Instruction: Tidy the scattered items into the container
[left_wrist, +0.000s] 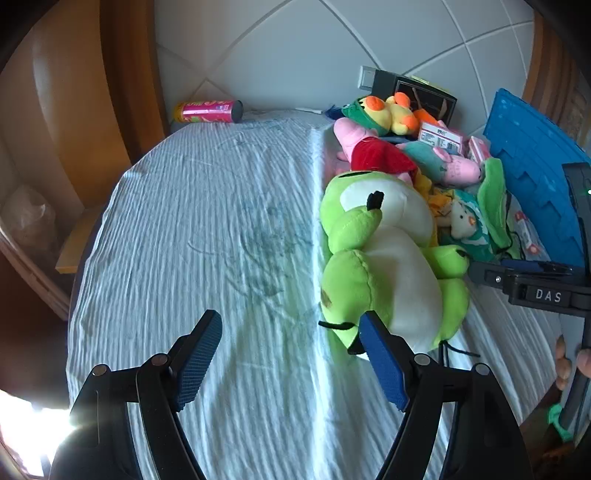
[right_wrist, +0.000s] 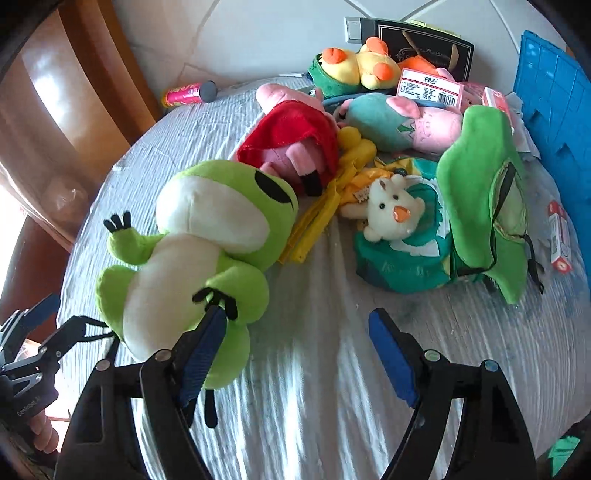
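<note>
Frog plush (right_wrist: 199, 236) lay on bed (left_wrist: 184, 221); left hand-held gripper (left_wrist: 291, 354) and right hand-held gripper (right_wrist: 295, 350) were held agape, nothing gripped.

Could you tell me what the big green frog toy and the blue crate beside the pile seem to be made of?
Big green frog toy: soft plush fabric, matte and fuzzy, with stitched seams, likely stuffed. Blue crate: apparently rigid moulded plastic, faintly glossy, with a grid-patterned wall.
</note>
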